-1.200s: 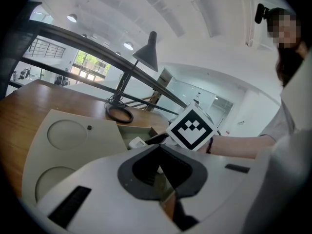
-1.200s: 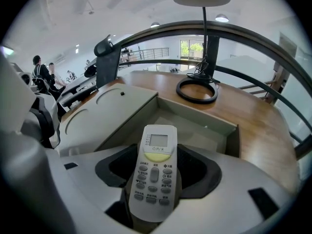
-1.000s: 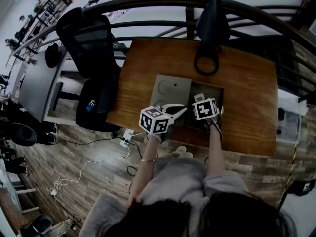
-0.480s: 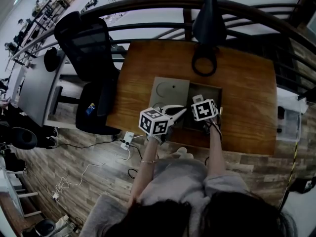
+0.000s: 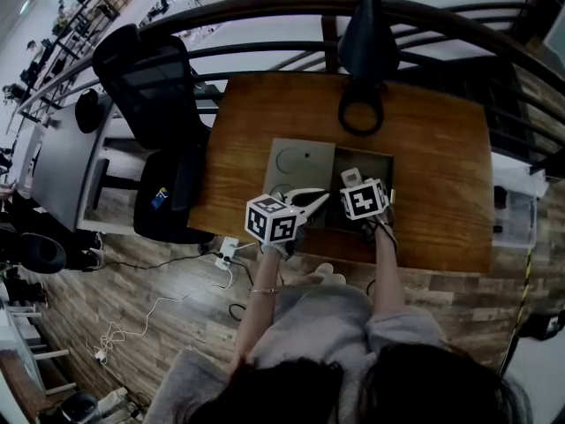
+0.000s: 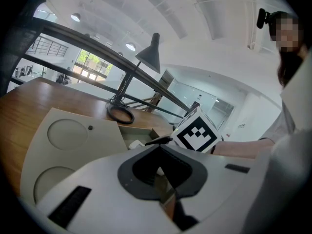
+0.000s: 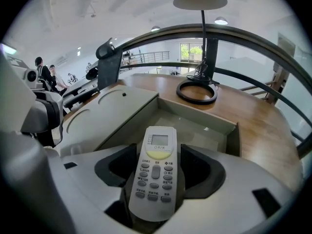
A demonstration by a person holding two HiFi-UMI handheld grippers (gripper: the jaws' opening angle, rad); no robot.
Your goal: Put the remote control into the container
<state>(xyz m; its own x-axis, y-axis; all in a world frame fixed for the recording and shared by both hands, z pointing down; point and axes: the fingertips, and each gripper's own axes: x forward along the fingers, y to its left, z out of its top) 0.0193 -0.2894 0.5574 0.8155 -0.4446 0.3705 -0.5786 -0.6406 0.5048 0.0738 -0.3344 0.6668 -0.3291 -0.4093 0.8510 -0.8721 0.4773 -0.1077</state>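
Note:
A white remote control [image 7: 156,172] with a small screen and grey buttons lies lengthwise between the jaws of my right gripper [image 7: 158,152], which is shut on it. The remote's front end points over the near rim of the open grey container [image 7: 201,126]. In the head view the right gripper [image 5: 353,184] sits at the container [image 5: 375,162] and its near side. My left gripper [image 5: 322,197] is just left of it, jaws together with nothing in them, over the near edge of the grey lid [image 5: 298,160]. The left gripper view shows that lid [image 6: 73,130] and the right gripper's marker cube [image 6: 197,133].
The container and lid rest on a wooden table [image 5: 441,175]. A black lamp with a ring base [image 5: 360,113] stands at the table's far side, behind the container. A curved dark railing [image 5: 221,11] runs beyond the table. A black office chair [image 5: 146,69] is off to the left.
Both grippers keep nearly the same places and the remote stays held. Only the head view has shifted slightly.

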